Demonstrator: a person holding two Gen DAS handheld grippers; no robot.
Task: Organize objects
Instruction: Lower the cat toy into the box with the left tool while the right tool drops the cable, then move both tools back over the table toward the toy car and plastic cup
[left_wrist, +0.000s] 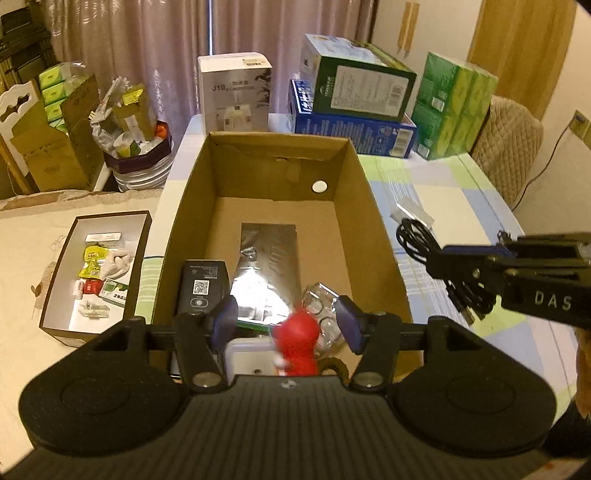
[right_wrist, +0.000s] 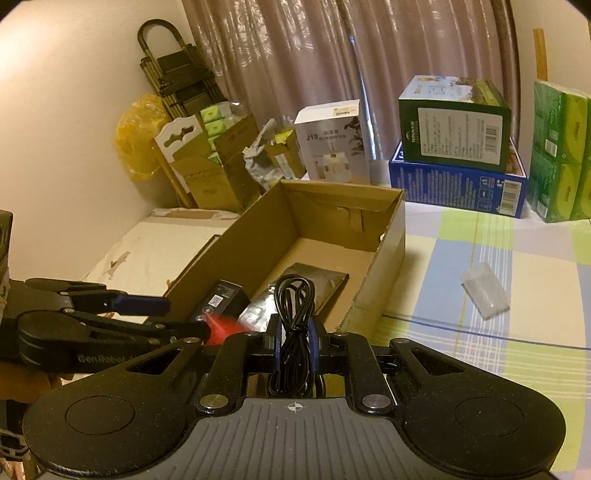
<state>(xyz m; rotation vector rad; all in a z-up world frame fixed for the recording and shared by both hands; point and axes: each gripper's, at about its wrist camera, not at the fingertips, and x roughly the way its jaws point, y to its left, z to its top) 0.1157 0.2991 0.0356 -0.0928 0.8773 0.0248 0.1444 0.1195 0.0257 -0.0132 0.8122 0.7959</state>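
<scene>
- Cardboard box (left_wrist: 373, 221): open-topped, standing on the surface (right_wrist: 517, 295), its long axis running away from both cameras. It already holds a black carton (left_wrist: 201, 286), a silver foil pouch (left_wrist: 267, 258), a clear glass item (left_wrist: 321, 306) and a white lidded item (left_wrist: 247, 356).
- Left gripper (left_wrist: 286, 325): poised over the near end of the box, jaws spread wide. A blurred red object (left_wrist: 297, 341) lies between them, touching neither pad as far as the view shows; whether it is falling or resting cannot be told.
- Right gripper (right_wrist: 293, 336): jaws drawn close onto a coiled black cable (right_wrist: 293, 314), whose loop stands upright and projects forward past the fingertips.
- Governing relation: the cable hangs beside the box's right wall, outside the rim in the left wrist view; the box interior lies ahead and to the left of the right gripper. The right gripper is the carrying one, so the judged next move is a leftward shift over the rim, clear of the left gripper.
- Small clear packet (right_wrist: 485, 295): flat on the surface, well to the right of the box, not yet collected.
</scene>
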